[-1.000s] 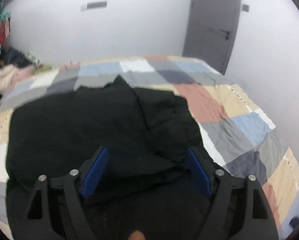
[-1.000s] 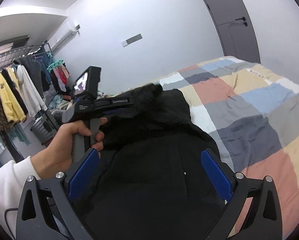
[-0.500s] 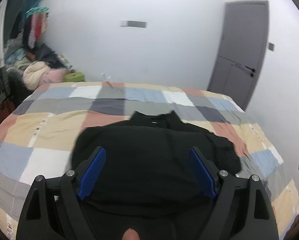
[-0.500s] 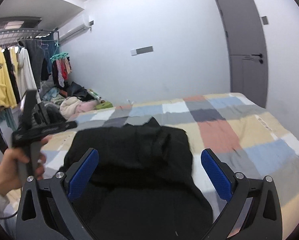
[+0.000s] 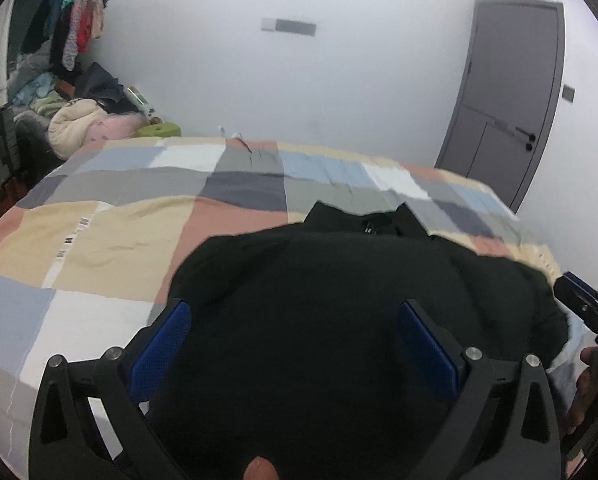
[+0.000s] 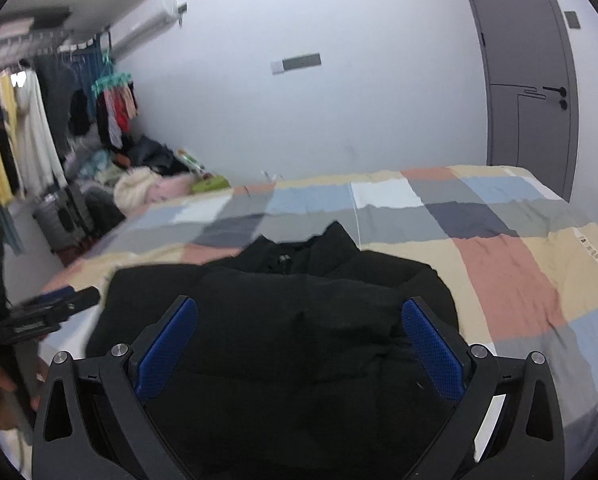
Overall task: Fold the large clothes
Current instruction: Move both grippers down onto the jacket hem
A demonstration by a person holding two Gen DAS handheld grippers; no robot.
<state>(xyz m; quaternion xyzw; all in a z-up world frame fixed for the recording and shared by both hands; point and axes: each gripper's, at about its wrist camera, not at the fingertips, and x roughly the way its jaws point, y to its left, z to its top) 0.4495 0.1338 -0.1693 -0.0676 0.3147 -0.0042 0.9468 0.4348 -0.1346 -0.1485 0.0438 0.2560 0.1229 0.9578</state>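
A large black garment lies spread on the patchwork bed, its collar at the far side. My left gripper hovers over its near part. The jaws are opening wide, and the cloth shows between the blue pads without being pressed. In the right wrist view the same garment lies under my right gripper, which is open, its pads clear of the cloth. The right gripper's tip shows at the right edge. The left gripper's body shows at the far left, held by a hand.
A grey door stands at the back right. A clothes rack with hanging garments and a pile of clothes fill the floor left of the bed. White walls close the room behind.
Both grippers have drawn back and apart over the near side of the bed. The garment, bunched under them before, now lies flatter. The left jaws stand wider.
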